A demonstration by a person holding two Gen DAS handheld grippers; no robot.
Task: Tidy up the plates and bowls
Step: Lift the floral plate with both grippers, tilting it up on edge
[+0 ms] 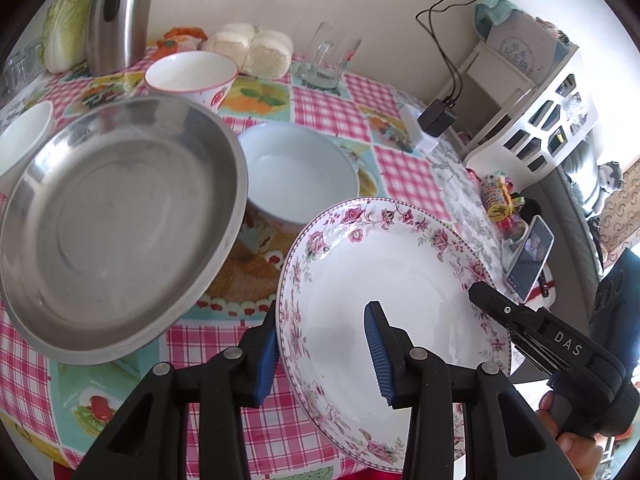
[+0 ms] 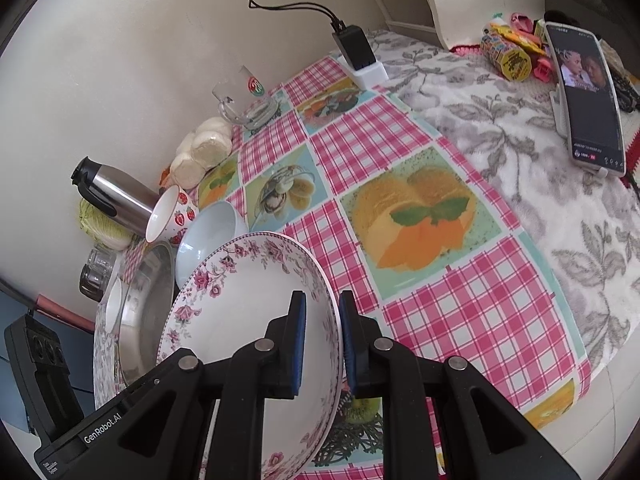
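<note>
The floral plate (image 1: 396,320) is off the tablecloth (image 1: 328,108) and tilted, carried between both tongs. The left gripper (image 1: 324,354) straddles its near rim: one blue pad sits inside the white well and the other lies against the outer face of the rim, so the jaws stand narrow, closed on the plate's edge. The right gripper (image 2: 323,342) has the opposite rim pinched between its pads, its jaws almost together with only the thin china between them. In the left wrist view that second tool shows beyond the plate's far edge, with a hand (image 1: 568,440) on its grip.

Just to the left of the left tongs, the steel pan (image 1: 116,224) appears raised and tilted too, though what supports it is not visible. Ahead of the left tongs, past the plate's far rim, sits a pale blue bowl (image 1: 300,172); farther on stand a strawberry bowl (image 1: 192,74), a glass mug (image 1: 328,58) and a steel kettle (image 1: 120,12). To the right of the right tongs the cloth lies bare, and a phone (image 2: 588,100) stands well beyond.

The step in hand looks like carrying the plate toward a stack. The next move likely calls for levelling it, keeping both grips steady so the rim does not slip, and lowering it onto a matching dish before either pair of jaws lets go.
</note>
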